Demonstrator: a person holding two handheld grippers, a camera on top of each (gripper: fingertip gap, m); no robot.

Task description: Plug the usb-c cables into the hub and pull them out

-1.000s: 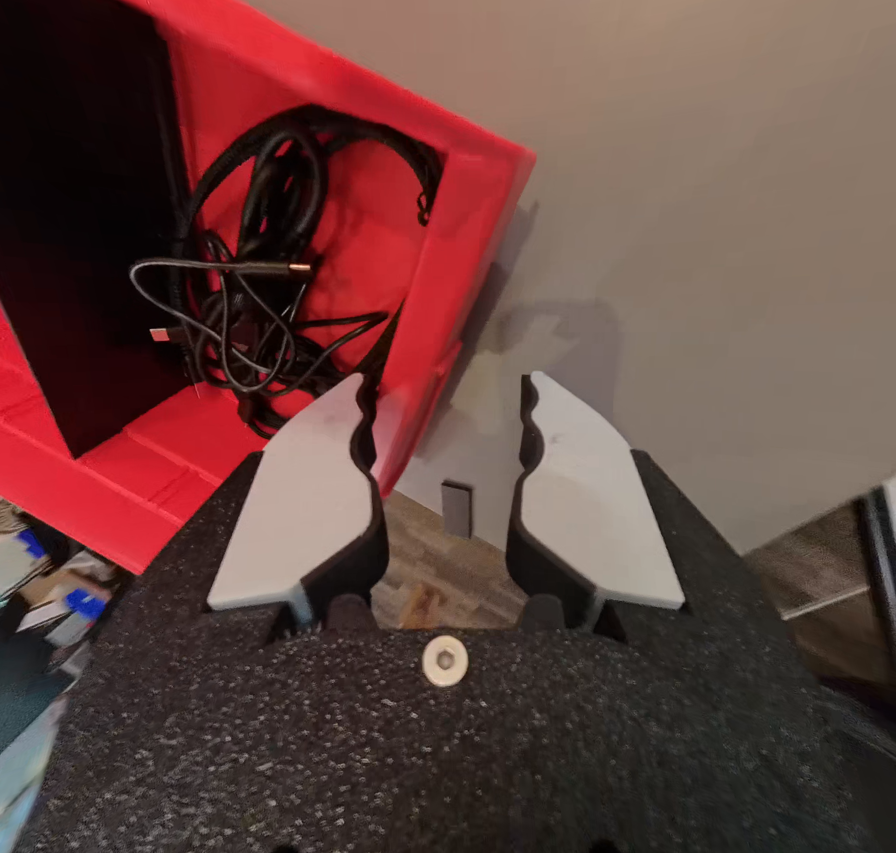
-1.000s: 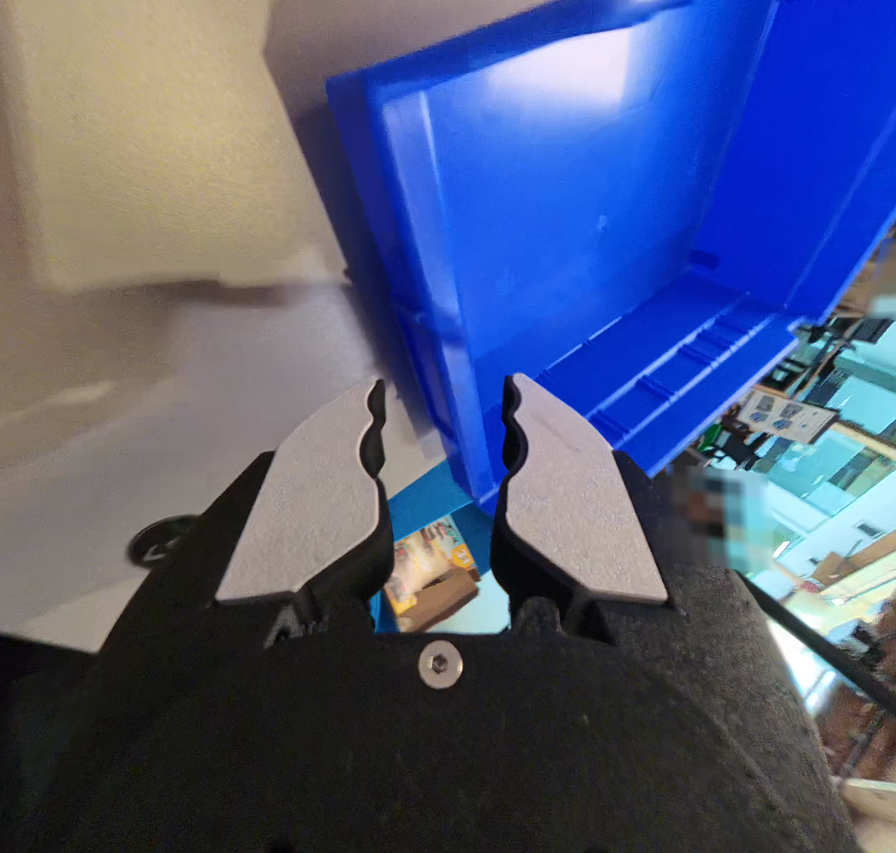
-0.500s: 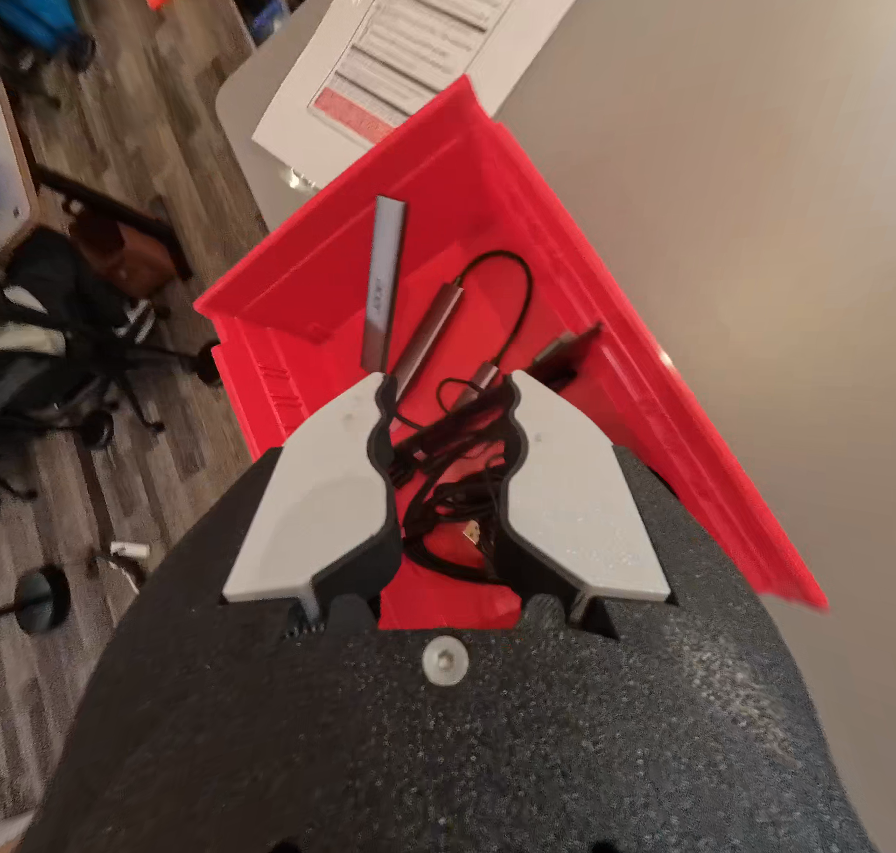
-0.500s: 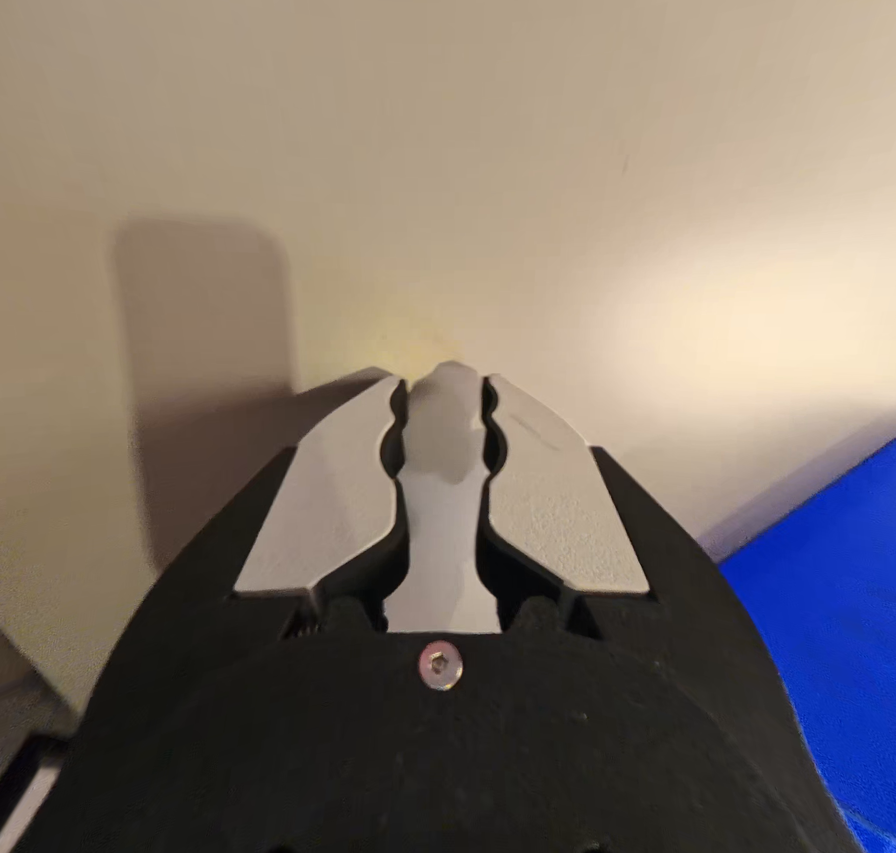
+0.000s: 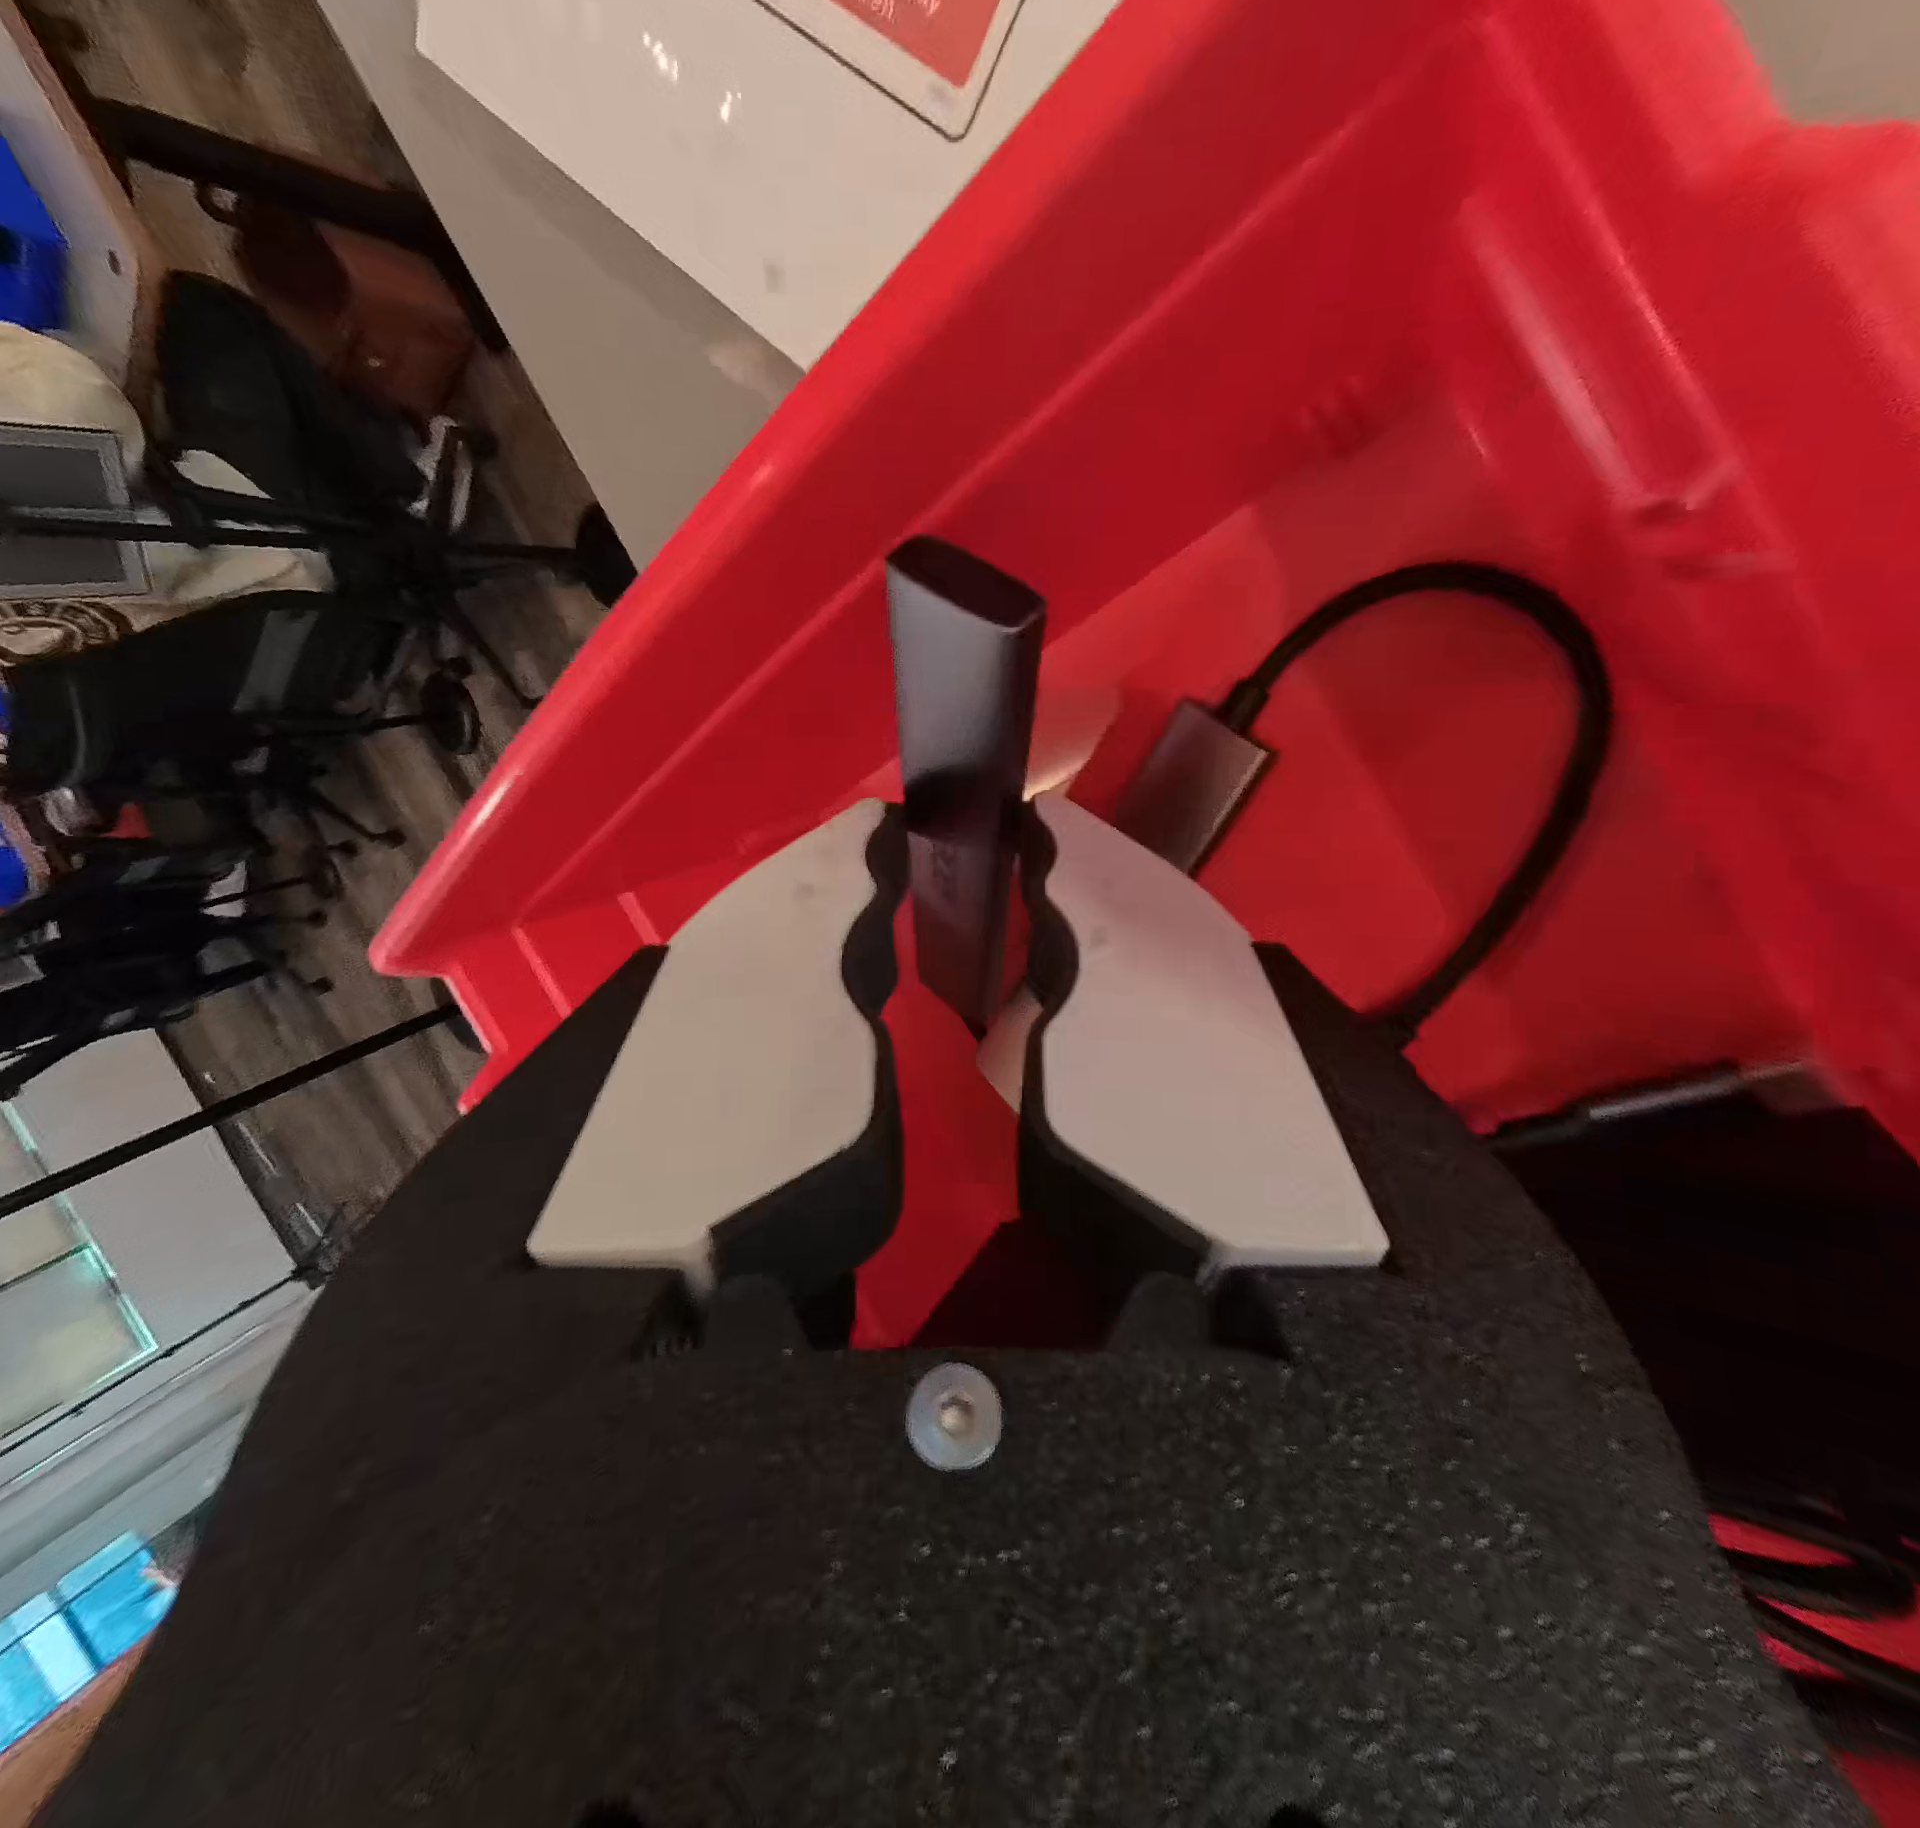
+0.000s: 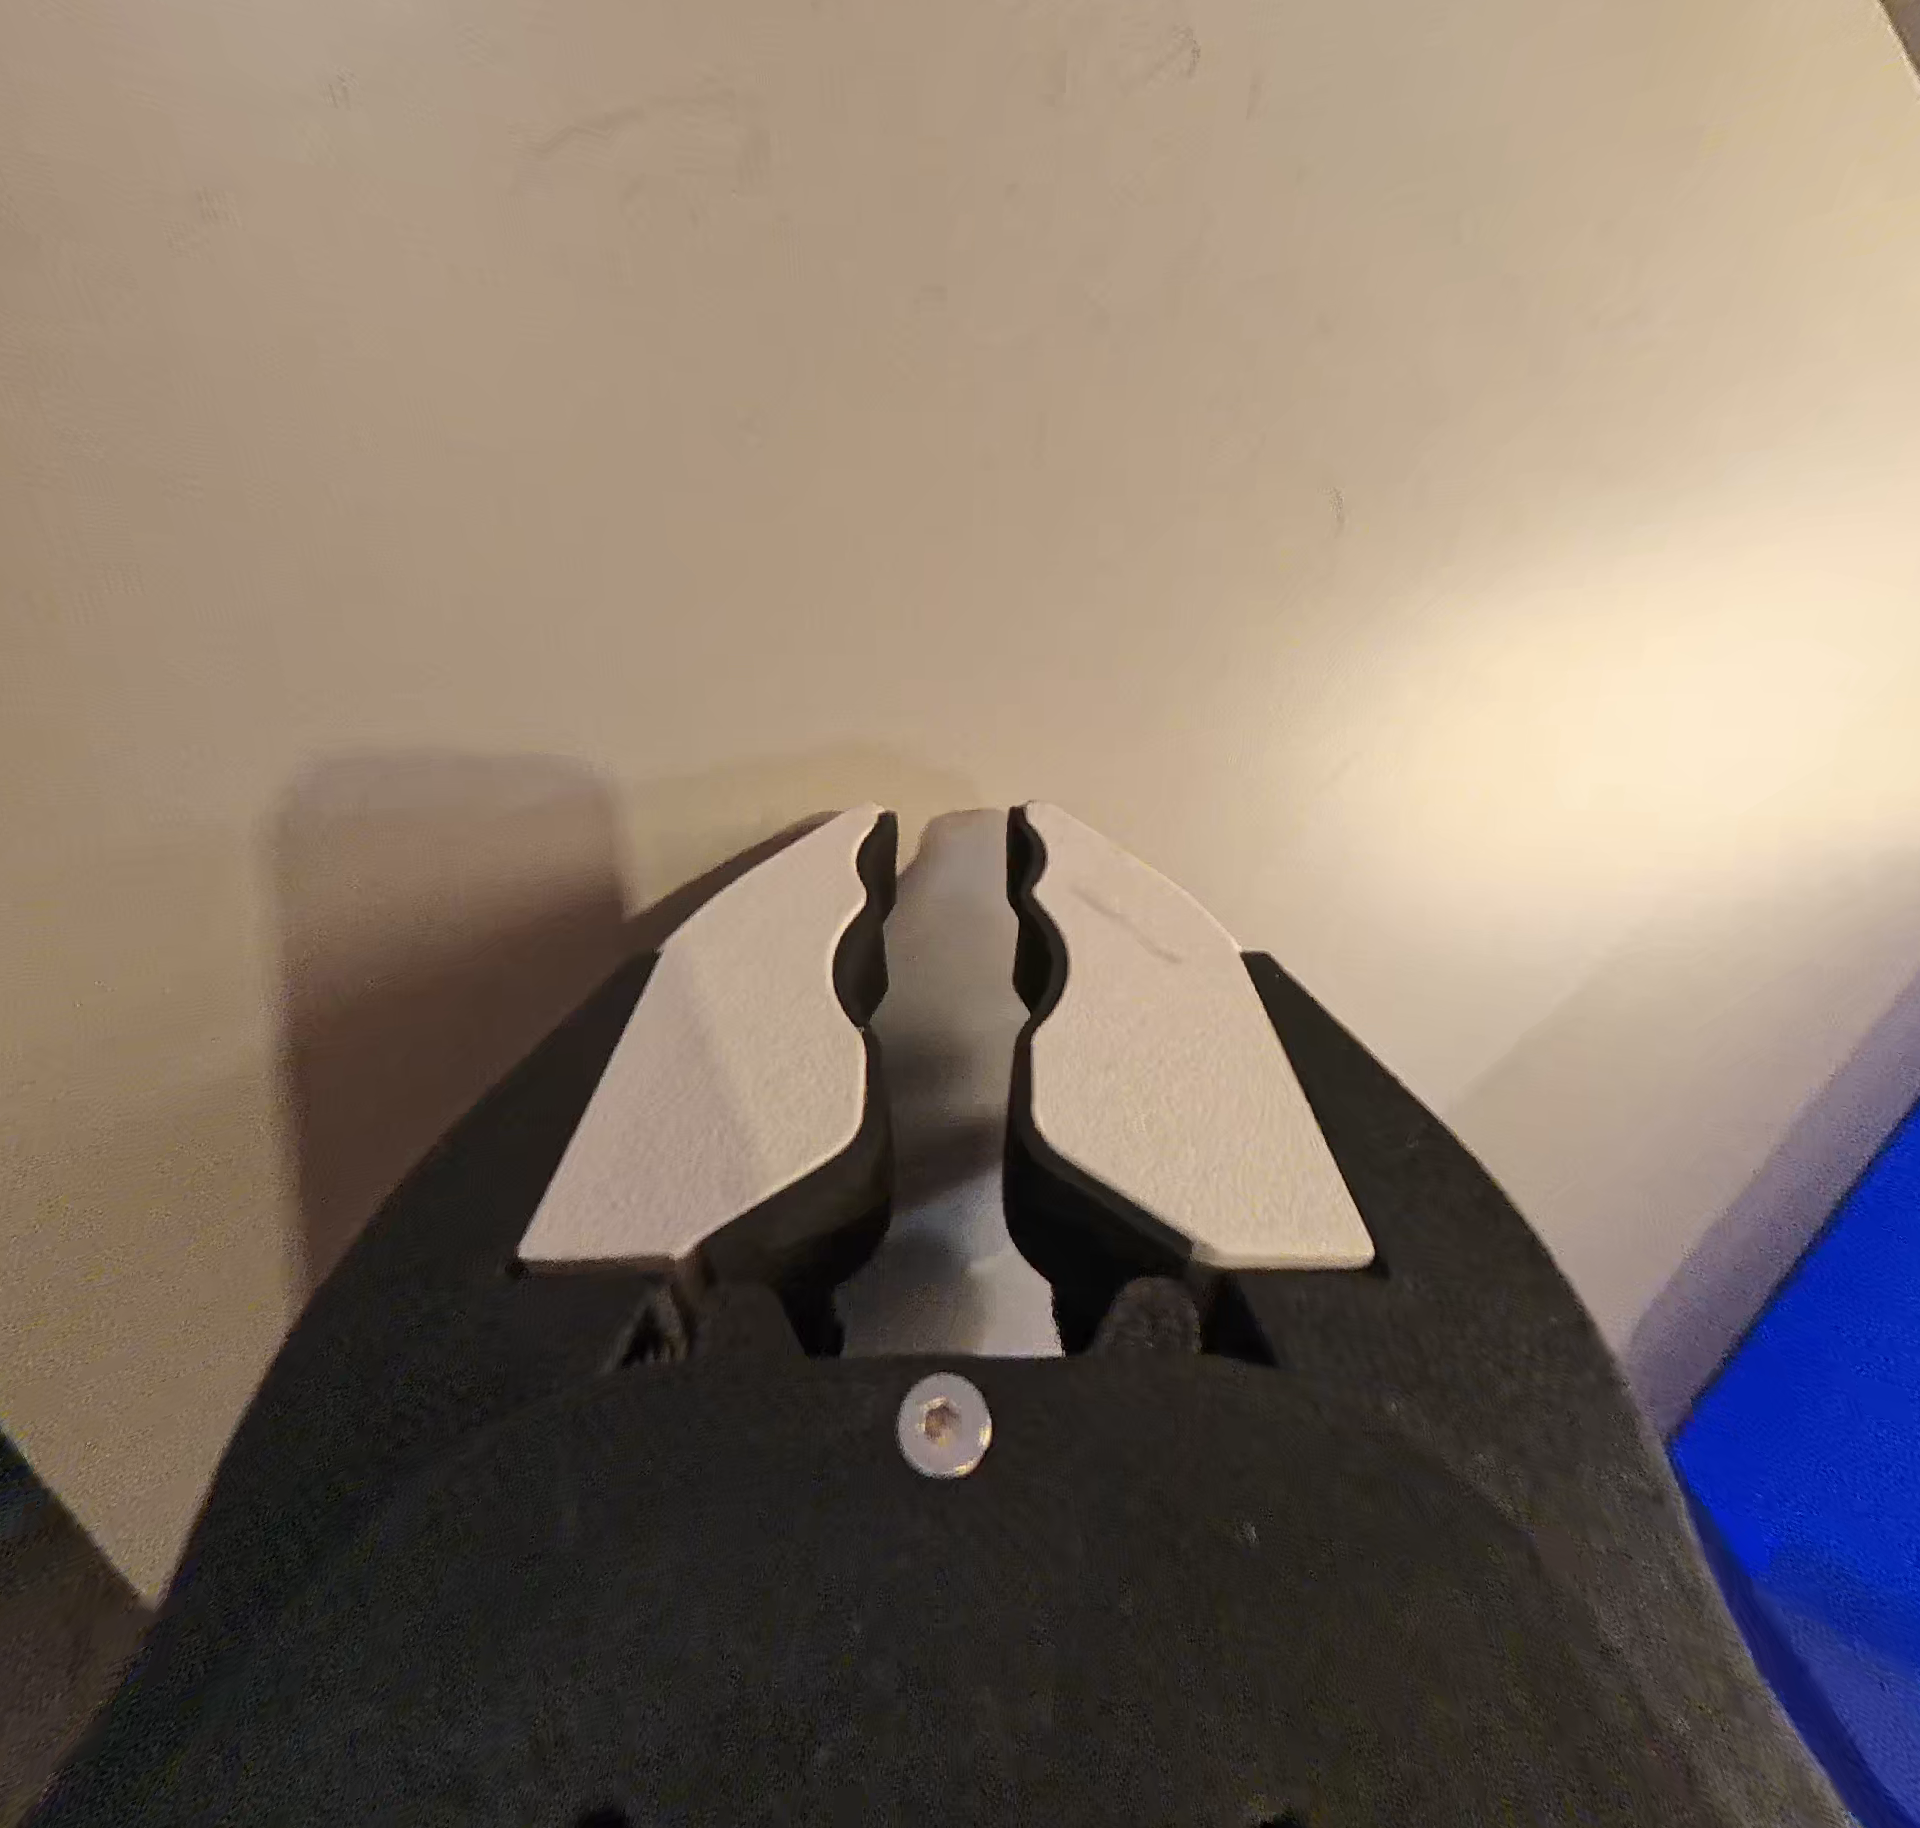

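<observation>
Slim grey metal hub (image 5: 961,739) stands pinched upright between the left gripper (image 5: 956,843) tips inside the red plastic bin (image 5: 1351,344), likely for lifting out, while the right gripper (image 6: 951,833) rests narrowly parted and empty on the beige tabletop (image 6: 935,324).

Office, rolling chairs (image 5: 312,656), wood-look floor (image 5: 343,1103), pale desk (image 6: 935,324)

I'm seeing warm, dim light glowing from the right on the table (image 6: 935,376), the right gripper (image 6: 943,828) casting a leftward shadow, the red bin (image 5: 1558,344) smearing at fisheye edges.
</observation>
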